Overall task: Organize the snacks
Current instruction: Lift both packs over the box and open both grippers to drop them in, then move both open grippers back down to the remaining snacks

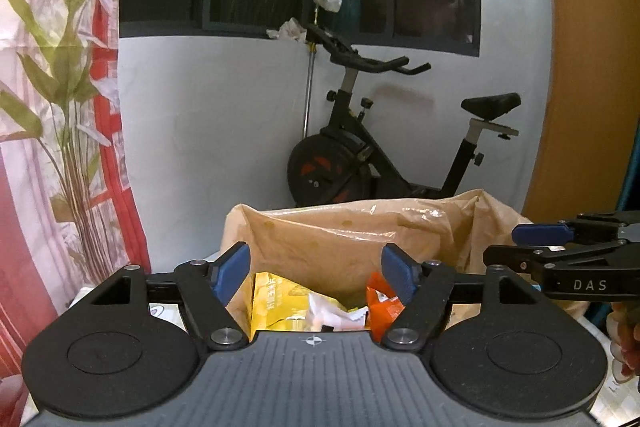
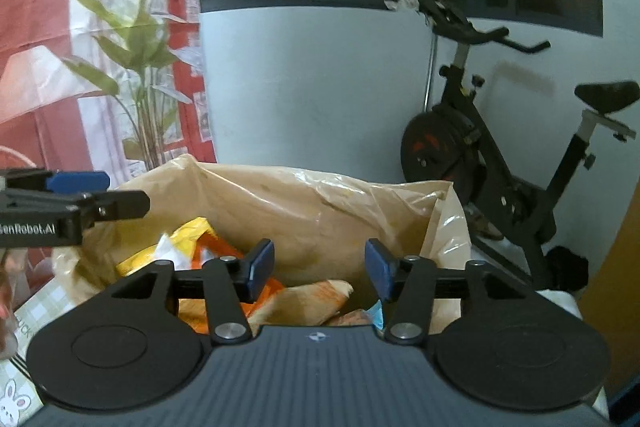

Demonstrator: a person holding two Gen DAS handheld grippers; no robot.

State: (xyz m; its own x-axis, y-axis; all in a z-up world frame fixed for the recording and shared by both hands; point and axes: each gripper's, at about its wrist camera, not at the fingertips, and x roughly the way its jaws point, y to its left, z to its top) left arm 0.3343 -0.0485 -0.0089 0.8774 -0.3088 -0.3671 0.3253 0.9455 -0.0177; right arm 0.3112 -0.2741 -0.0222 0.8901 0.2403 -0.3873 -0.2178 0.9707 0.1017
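My left gripper (image 1: 316, 273) and right gripper (image 2: 320, 267) both hang released and empty over the open bag (image 1: 320, 243), snacks (image 1: 276, 303) lying at 6 o'clock below my left, which sits nearer.

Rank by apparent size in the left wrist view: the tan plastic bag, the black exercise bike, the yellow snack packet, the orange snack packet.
1. Black exercise bike, though it stands farther off, so true size is larger.
2. Tan plastic bag.
3. Yellow snack packet.
4. Orange snack packet, partly hidden by the fingers.
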